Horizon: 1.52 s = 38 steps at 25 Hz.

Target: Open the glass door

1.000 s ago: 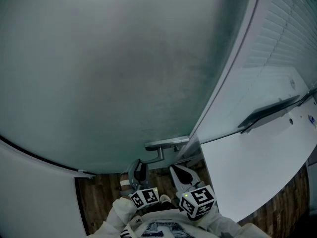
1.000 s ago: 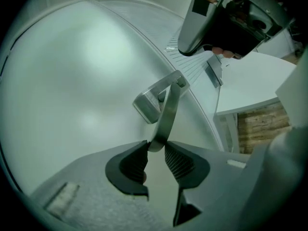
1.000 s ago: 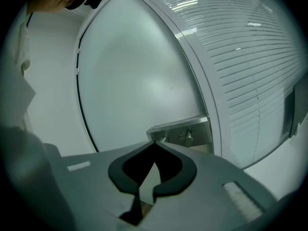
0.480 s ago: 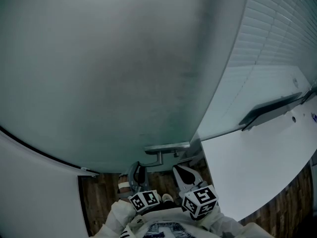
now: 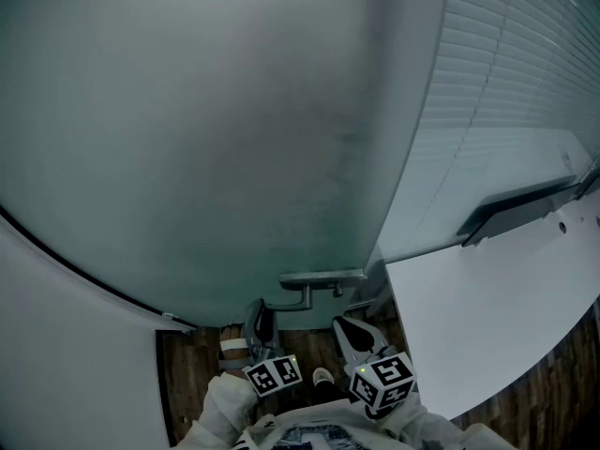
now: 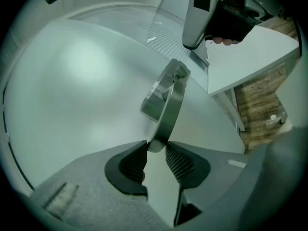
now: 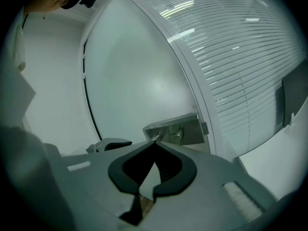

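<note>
Left gripper (image 6: 156, 147) jaws clamp tip of door handle (image 6: 169, 107), have just been opening slightly. Right gripper (image 7: 153, 142) jaws clenched, empty, pointing at glass door (image 7: 139, 81).

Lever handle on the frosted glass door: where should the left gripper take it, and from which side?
Grip the lever handle near its free end, farthest from the mounting plate, for most leverage. Come from in front of the glass door, fingers straddling the slim bar across its narrow sides, as the left gripper sits now.
</note>
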### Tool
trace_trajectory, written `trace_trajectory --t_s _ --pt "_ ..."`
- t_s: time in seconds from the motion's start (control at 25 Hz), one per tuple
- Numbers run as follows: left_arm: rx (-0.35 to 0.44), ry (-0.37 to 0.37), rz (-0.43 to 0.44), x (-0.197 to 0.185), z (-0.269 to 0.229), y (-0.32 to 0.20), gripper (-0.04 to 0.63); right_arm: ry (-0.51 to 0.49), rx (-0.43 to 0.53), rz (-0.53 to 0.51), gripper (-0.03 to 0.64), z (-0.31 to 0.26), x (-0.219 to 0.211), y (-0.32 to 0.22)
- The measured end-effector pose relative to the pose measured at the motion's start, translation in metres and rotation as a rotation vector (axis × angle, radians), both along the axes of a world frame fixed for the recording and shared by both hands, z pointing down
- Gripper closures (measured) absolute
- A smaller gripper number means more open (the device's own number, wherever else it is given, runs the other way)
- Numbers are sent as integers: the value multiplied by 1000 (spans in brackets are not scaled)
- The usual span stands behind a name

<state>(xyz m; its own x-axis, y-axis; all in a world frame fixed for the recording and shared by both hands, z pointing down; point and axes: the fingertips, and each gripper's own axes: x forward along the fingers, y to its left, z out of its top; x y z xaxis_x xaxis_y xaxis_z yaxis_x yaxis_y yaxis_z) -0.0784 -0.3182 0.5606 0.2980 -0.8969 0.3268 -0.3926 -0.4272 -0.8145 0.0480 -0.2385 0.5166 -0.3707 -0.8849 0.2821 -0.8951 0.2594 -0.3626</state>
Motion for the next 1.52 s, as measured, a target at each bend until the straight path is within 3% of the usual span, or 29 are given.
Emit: trace_trajectory --t_s 0.16,0.28,0.36,0.44,0.52,0.72,0.84,1.08,1.52 --pt "52 -76 18 -3 -4 -6 474 -1 16 47 614 -7 2 16" --pt "42 -65 -74 -35 0 -8 472 4 20 94 614 -10 1 45" --pt "19 36 -145 -67 -5 6 477 12 18 119 614 -9 -4 71" --pt "-20 195 -171 -94 -12 36 546 21 21 133 614 -8 -17 100" --pt "-74 354 -163 -111 -16 79 594 30 28 137 614 -8 -35 130" --pt "-196 676 -145 -139 -20 188 595 58 49 143 614 -10 -85 201" --pt "-250 800 -95 -144 -28 247 595 75 52 166 614 -10 -105 236" --pt "-297 913 -33 -155 -52 309 595 139 75 166 615 -31 -135 275" --pt "-317 961 -57 -144 -41 346 594 150 102 135 615 -29 -127 316"
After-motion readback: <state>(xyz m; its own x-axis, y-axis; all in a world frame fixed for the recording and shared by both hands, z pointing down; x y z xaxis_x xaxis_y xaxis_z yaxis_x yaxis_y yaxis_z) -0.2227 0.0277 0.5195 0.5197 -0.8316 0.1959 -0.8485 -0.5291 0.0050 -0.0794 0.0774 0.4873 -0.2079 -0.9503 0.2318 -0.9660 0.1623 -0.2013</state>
